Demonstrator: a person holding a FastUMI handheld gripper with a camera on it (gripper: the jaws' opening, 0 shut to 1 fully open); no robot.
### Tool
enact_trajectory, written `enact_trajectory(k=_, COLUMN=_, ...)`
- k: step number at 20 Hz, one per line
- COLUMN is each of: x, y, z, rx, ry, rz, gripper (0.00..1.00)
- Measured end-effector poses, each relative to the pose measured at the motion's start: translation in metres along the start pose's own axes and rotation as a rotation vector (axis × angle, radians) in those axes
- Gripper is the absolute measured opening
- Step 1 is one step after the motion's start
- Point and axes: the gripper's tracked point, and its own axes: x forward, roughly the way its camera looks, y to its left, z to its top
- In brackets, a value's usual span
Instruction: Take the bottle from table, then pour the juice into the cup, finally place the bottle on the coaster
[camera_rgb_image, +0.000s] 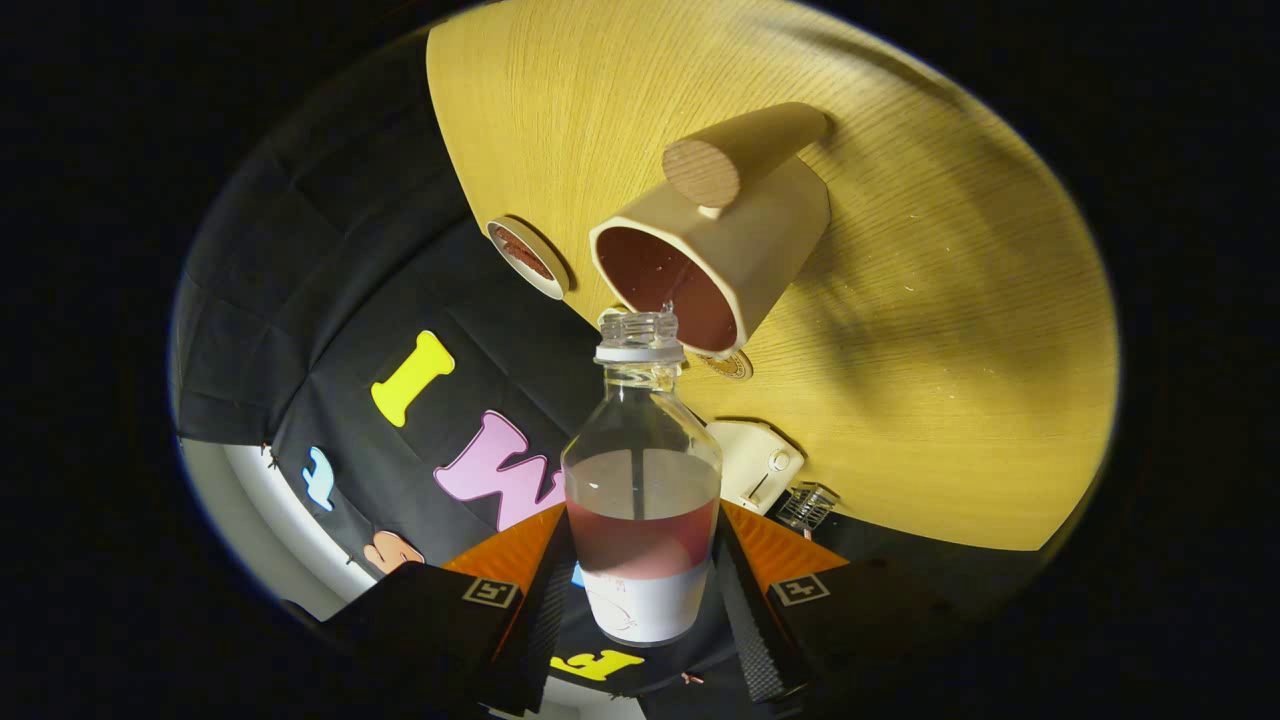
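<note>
I have the bottle (641, 480) clamped between the two fingers of the gripper (640, 600), one finger pressed against each side of its lower body near the white label, so the jaws are closed on it and it sits straight out ahead along the line of the fingers. The whole scene looks rolled over, which tells me the gripper is tilted hard for the pour: the wooden table (950, 330) fills the area beyond and beside the bottle, and the cup (715, 265) appears on its side relative to me, its open mouth facing the bottle's uncapped neck. The neck sits right at the cup's rim, close enough that I read this as the pouring step. The cup's inside already shows reddish-brown, so some juice seems to be in it, though I can't tell how full. Reddish juice remains in the lower part of the bottle, its surface lying level across the body. The cup's thick wooden handle (735, 155) points away from the bottle, leaving the rim clear for the spout. A round coaster (527, 255) with a pale rim lies on the table just beside the cup, well placed for setting the bottle down afterwards. A small white device (755, 462) rests on the table nearer the fingers.
</note>
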Motion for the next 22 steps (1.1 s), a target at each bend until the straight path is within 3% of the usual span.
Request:
enact_trajectory(k=15, x=0.008, y=0.023, z=-0.013, rx=0.136, ry=-0.016, rz=-0.028, gripper=0.76)
enact_trajectory(k=22, x=0.011, y=0.030, z=-0.009, rx=0.073, ry=-0.028, rz=-0.040, gripper=0.76)
